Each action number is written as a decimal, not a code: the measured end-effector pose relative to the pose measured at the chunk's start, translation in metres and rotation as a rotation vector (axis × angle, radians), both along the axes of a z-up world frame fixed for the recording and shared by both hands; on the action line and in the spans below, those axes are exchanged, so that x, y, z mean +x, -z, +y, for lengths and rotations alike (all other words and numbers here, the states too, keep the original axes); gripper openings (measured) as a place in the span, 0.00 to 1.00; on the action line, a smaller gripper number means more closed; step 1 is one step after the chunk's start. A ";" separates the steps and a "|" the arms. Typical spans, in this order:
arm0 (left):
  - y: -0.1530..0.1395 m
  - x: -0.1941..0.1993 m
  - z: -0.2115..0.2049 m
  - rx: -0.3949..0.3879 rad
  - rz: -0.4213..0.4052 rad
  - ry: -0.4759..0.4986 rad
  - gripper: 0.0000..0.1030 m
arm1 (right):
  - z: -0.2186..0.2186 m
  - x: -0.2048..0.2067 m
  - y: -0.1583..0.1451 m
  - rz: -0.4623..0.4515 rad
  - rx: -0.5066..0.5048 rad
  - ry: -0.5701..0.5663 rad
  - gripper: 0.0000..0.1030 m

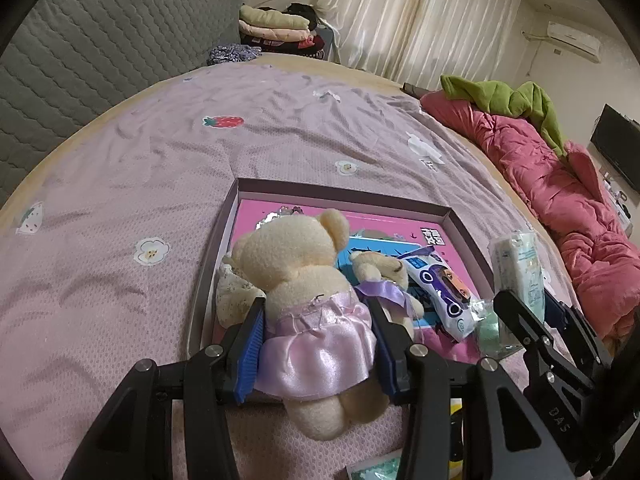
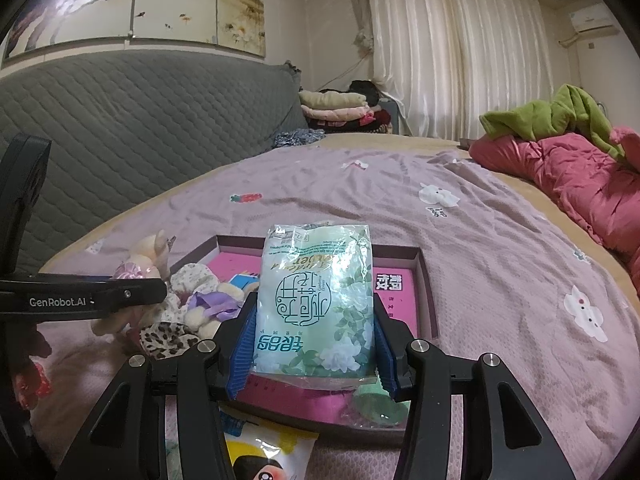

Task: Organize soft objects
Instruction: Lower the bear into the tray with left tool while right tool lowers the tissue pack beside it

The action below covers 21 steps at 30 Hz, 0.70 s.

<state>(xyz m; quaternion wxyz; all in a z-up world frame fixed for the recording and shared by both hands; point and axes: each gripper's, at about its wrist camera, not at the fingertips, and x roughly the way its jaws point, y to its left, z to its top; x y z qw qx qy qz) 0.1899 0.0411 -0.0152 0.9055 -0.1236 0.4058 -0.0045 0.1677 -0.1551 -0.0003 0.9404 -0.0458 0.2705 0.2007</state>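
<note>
My left gripper (image 1: 318,336) is clamped on the teddy bear (image 1: 308,304) over the box (image 1: 466,232), my right gripper (image 2: 314,344) is clamped on the tissue pack (image 2: 316,300), so I'd lower each gently beside what's already inside.

Bear (image 1: 304,280) lies in tray (image 1: 460,224) on bed (image 1: 160,168); tissue pack (image 2: 316,300) right of it.

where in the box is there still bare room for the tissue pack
Bare pink floor shows at the shallow box's far right, beyond the tissue pack in the right gripper. The left side is crowded: dressed teddy bear in the left gripper, small bear, blue-and-white packet.
</note>
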 end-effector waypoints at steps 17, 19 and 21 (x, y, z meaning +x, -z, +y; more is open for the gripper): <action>0.000 0.023 0.015 0.009 -0.010 -0.025 0.47 | -0.007 0.019 0.006 0.018 -0.004 0.035 0.51; 0.005 0.027 0.017 0.001 0.012 -0.022 0.47 | -0.007 0.021 0.007 0.027 -0.006 0.035 0.51; 0.011 0.030 0.016 0.012 0.032 -0.014 0.46 | -0.007 0.023 0.010 0.040 -0.010 0.034 0.51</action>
